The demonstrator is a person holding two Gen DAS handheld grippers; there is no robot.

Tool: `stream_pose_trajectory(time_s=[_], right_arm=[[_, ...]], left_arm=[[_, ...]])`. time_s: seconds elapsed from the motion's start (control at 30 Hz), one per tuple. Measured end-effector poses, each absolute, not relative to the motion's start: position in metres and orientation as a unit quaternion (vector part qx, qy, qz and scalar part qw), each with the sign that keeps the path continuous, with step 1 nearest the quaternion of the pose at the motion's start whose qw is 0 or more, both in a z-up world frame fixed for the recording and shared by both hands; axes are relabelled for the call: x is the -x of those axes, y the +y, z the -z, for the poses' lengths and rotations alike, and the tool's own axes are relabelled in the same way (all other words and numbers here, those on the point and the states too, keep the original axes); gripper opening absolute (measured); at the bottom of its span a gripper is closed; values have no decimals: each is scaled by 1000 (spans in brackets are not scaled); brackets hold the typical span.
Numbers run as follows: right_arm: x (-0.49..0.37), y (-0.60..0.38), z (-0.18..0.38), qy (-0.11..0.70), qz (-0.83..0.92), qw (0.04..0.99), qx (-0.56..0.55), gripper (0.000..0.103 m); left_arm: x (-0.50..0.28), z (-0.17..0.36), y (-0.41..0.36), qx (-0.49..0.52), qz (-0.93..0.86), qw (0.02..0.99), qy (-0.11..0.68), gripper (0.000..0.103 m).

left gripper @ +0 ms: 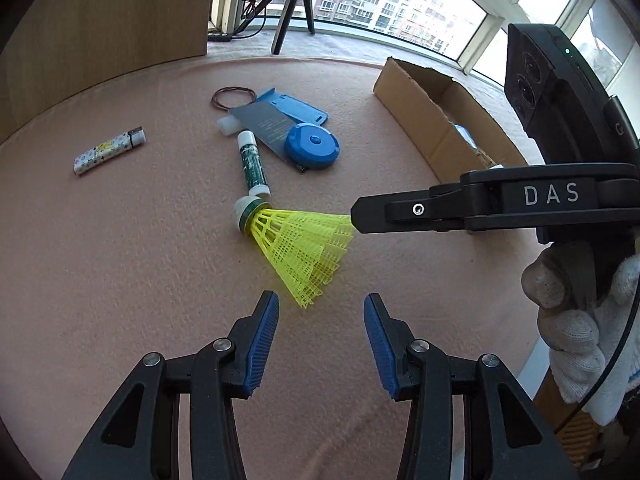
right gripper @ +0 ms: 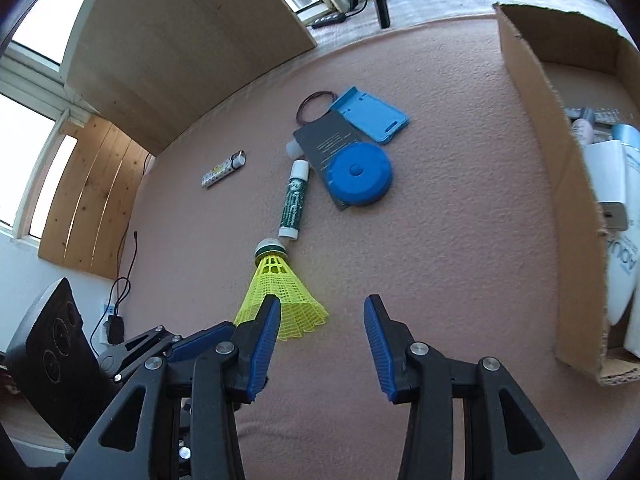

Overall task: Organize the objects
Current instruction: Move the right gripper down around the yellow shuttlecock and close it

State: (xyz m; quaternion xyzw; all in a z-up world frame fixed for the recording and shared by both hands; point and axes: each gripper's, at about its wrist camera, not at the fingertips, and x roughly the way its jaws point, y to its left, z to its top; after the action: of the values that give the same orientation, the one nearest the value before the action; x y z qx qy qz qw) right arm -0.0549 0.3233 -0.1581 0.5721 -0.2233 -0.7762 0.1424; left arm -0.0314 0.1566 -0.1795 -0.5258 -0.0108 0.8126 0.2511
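Observation:
A yellow plastic shuttlecock (left gripper: 298, 248) with a green-and-white cork lies on its side on the pink felt table (left gripper: 120, 260). My left gripper (left gripper: 322, 340) hovers just short of its skirt, blue pads open, nothing between them. My right gripper (left gripper: 357, 218) comes in from the right, held by a gloved hand (left gripper: 576, 308). Its tip is at the skirt's edge; I cannot tell if it touches. In the right wrist view the right gripper (right gripper: 322, 340) is open and empty. The shuttlecock (right gripper: 280, 288) sits partly behind its left finger. The left gripper (right gripper: 188, 340) shows at lower left.
Beyond the shuttlecock lie a green glue stick (left gripper: 252, 164), a round blue tape measure (left gripper: 312, 146), a grey card (left gripper: 266, 126), a blue card holder (left gripper: 296, 106), a rubber band (left gripper: 234, 96) and a patterned lighter (left gripper: 108, 152). An open cardboard box (right gripper: 536, 128) holding bottles stands at right.

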Motion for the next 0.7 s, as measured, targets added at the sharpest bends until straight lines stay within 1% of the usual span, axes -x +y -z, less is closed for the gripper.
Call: stream_pose_trajectory(time_s=[0.17, 0.27, 0.43, 0.47, 0.5, 0.57, 0.7], right_arm=[[64, 304, 165, -241, 762, 167, -576, 42], [66, 299, 165, -242, 760, 167, -580, 42], [65, 304, 139, -227, 775, 181, -561, 42], [66, 306, 136, -230, 778, 181, -557, 42], [70, 307, 134, -228, 781, 179, -554, 42], [81, 305, 136, -220, 785, 167, -555, 42], [100, 292, 153, -201, 770, 177, -579, 42]], left_arm=[[40, 188, 154, 530, -808, 255, -36, 47], [43, 186, 150, 528, -810, 253, -35, 47], [50, 186, 145, 531, -809, 246, -51, 47], [52, 187, 145, 533, -802, 266, -48, 47], [54, 187, 145, 531, -803, 265, -51, 47], [57, 186, 145, 529, -807, 258, -57, 47], [63, 187, 147, 526, -807, 261, -57, 47]])
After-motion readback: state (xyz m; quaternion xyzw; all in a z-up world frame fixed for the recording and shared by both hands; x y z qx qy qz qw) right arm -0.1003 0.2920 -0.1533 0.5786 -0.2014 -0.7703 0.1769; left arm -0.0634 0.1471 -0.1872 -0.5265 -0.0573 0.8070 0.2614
